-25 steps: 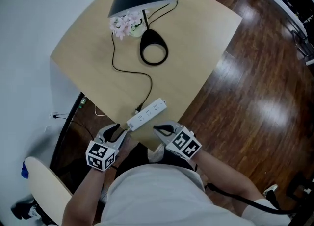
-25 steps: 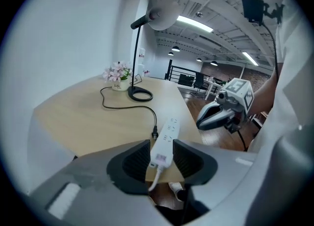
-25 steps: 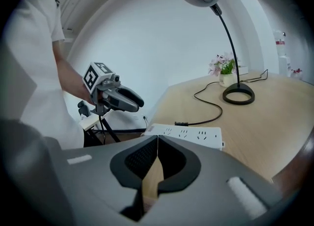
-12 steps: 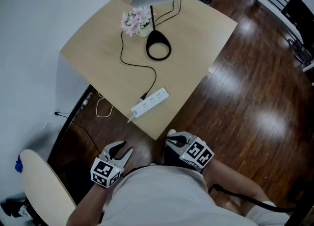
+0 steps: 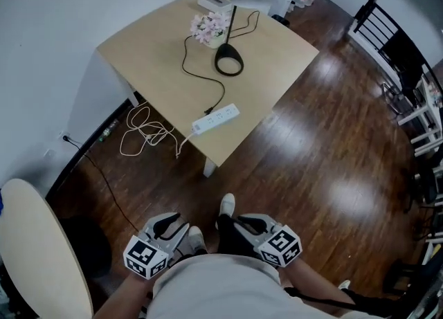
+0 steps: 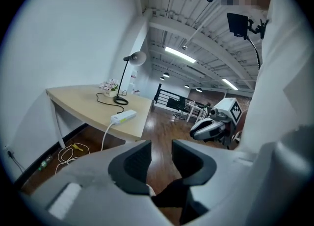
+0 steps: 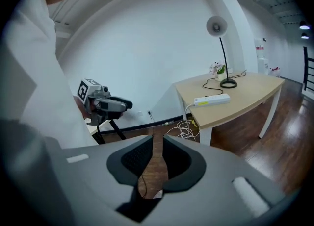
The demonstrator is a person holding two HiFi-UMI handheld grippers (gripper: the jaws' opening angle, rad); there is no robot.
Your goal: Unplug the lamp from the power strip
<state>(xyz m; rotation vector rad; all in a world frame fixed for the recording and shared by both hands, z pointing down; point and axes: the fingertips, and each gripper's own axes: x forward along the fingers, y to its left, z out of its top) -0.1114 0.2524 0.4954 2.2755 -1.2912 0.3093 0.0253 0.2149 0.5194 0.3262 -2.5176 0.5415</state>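
Note:
The black desk lamp (image 5: 229,61) stands at the far side of the wooden table (image 5: 152,48), its black cord running to the white power strip (image 5: 216,118) near the table's front edge. The plug (image 5: 208,111) sits in the strip. Both grippers hang close to my body, well short of the table. My left gripper (image 5: 169,226) is open, its jaws closing slightly, with nothing between them. My right gripper (image 5: 239,224) is opening, also empty. The strip (image 6: 123,117) and lamp (image 6: 128,80) show far off in the left gripper view, as do the strip (image 7: 211,101) and lamp (image 7: 223,53) in the right gripper view.
A pot of pink flowers (image 5: 210,28) stands beside the lamp. The strip's white cable lies coiled on the floor (image 5: 145,134) under the table. A cream chair (image 5: 34,241) is at my left; black chairs (image 5: 391,48) stand far right. My shoe (image 5: 227,205) is on the wood floor.
I have stepped back: the table and power strip have receded, and both grippers have drawn away from the strip to near my body.

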